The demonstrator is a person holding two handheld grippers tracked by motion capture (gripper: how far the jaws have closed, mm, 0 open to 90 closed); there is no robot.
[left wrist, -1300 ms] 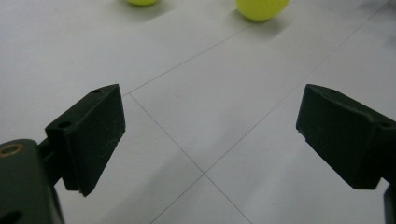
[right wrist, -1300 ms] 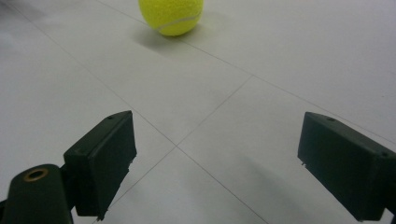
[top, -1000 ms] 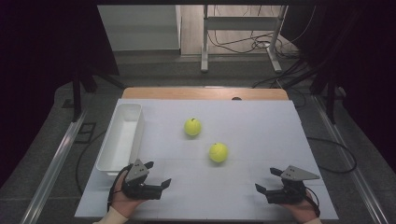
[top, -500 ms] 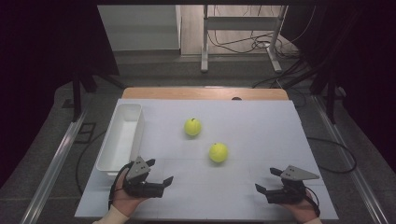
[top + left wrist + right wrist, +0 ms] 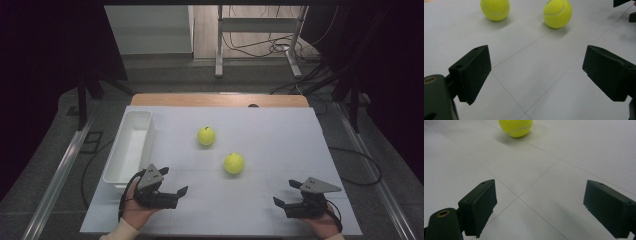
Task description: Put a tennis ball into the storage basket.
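Black left gripper [image 5: 176, 191] low, jaws apart, toward tennis balls [image 5: 234, 163].

Table brightly lit, surroundings dark, soft shadows.

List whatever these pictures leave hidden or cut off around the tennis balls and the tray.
- Far tennis ball: top cut by the left gripper view's upper edge.
- Near tennis ball: top cut by the right gripper view's upper edge.
- White tray: near corner hidden behind the left gripper in the high view.
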